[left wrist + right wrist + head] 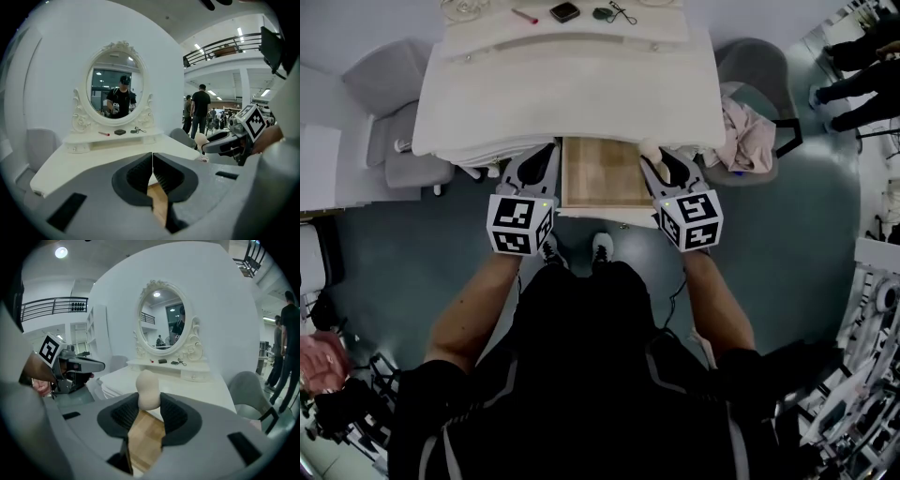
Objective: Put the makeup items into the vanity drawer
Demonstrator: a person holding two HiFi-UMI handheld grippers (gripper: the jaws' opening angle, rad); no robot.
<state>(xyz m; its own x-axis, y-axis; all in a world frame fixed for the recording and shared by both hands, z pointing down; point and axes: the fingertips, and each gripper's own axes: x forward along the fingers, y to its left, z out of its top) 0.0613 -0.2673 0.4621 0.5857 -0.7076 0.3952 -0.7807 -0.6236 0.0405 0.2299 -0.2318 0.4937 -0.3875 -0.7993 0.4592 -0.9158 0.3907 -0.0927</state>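
The white vanity (572,84) has its wooden drawer (602,178) pulled out toward me. My right gripper (654,165) is shut on a cream, gourd-shaped makeup sponge (149,391), held over the drawer's right edge; the sponge (649,147) shows at the jaw tips. My left gripper (540,169) hovers at the drawer's left edge, jaws shut and empty (152,171). On the vanity's back shelf lie a red lipstick (524,15), a black compact (564,11) and a dark eyelash curler (614,13).
An oval mirror (117,84) stands on the vanity. A grey chair (398,112) is at the left. Another chair (750,103) at the right carries a pink cloth (742,139). People stand in the hall beyond (200,110).
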